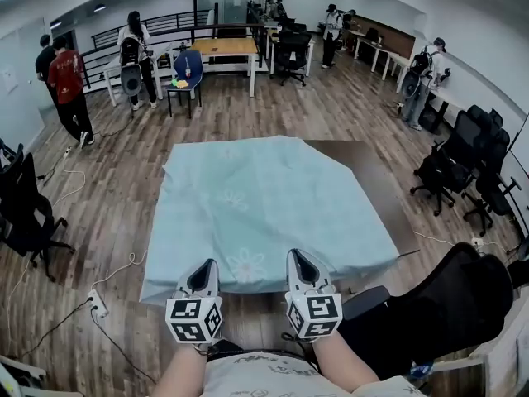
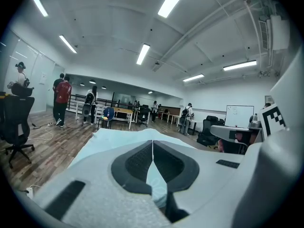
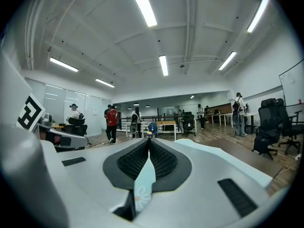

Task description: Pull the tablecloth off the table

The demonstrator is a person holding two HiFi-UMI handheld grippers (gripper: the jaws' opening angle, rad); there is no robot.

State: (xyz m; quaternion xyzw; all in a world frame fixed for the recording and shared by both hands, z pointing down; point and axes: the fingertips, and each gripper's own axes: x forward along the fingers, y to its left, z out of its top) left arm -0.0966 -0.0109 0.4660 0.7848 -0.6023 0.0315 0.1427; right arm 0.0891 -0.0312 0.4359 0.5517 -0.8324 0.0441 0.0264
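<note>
A pale blue tablecloth (image 1: 264, 205) with white flower prints covers most of a dark brown table (image 1: 376, 188), whose far right corner and right side are bare. Both grippers sit side by side at the cloth's near edge. My left gripper (image 1: 207, 265) is shut on that edge, and a fold of blue cloth (image 2: 156, 179) shows pinched between its black pads. My right gripper (image 1: 299, 255) is shut on the same edge, with a strip of flowered cloth (image 3: 142, 184) between its pads. The cloth's left side hangs down toward the wooden floor.
A black office chair (image 1: 446, 300) stands close on my right, another (image 1: 25, 209) at the left. Cables and a power strip (image 1: 95, 303) lie on the floor at the near left. Several people, desks and chairs (image 1: 450, 168) are farther back in the room.
</note>
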